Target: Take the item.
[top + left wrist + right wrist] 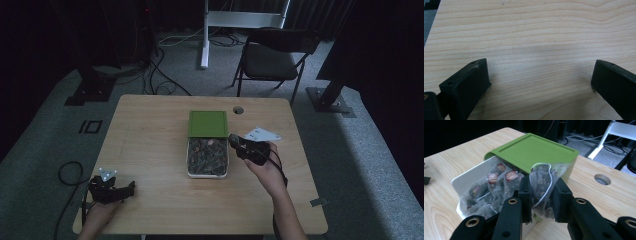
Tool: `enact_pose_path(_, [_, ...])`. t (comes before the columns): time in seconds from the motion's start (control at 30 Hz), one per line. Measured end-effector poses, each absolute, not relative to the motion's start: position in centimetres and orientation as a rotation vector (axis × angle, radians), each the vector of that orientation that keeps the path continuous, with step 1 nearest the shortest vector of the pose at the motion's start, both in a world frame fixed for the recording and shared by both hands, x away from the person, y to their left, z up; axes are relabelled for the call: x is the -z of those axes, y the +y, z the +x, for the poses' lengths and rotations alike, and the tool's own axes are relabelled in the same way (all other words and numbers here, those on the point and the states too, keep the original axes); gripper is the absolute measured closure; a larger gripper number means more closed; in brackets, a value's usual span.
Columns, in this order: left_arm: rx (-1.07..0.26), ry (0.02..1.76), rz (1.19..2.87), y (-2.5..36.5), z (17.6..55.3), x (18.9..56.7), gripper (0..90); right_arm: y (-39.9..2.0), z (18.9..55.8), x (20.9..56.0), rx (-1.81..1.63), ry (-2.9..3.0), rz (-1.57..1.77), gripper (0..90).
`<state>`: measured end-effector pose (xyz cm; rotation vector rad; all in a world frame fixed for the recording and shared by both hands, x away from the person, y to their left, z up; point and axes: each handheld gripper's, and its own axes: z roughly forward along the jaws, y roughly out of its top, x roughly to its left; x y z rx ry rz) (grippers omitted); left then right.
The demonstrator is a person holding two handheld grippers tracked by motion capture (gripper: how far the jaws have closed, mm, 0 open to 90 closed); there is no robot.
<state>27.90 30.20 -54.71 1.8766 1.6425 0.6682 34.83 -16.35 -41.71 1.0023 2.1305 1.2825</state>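
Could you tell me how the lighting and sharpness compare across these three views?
High view: dim and soft, the white box's contents murky. Left gripper view: bright, sharp grain on the pale wooden table. Right gripper view: the clear mesh tea bag is crisp, the background dark.

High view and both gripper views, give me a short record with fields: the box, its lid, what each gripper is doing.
box: white box at table centre, full of clear tea sachets
lid: green lid slid back, covering the far part
right gripper: right gripper shut on one sachet, held at the box's right edge
left gripper: left gripper open over bare wood, near the table's near left corner
floor: chair beyond the table
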Motion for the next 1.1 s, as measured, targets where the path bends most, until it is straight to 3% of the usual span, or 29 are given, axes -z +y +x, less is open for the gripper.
enact_pose_path(1.1, [-0.667,1.642,1.878,30.2,27.9,54.7,2.2,-23.5,37.9,41.4,-1.207,1.96,1.175,73.1])
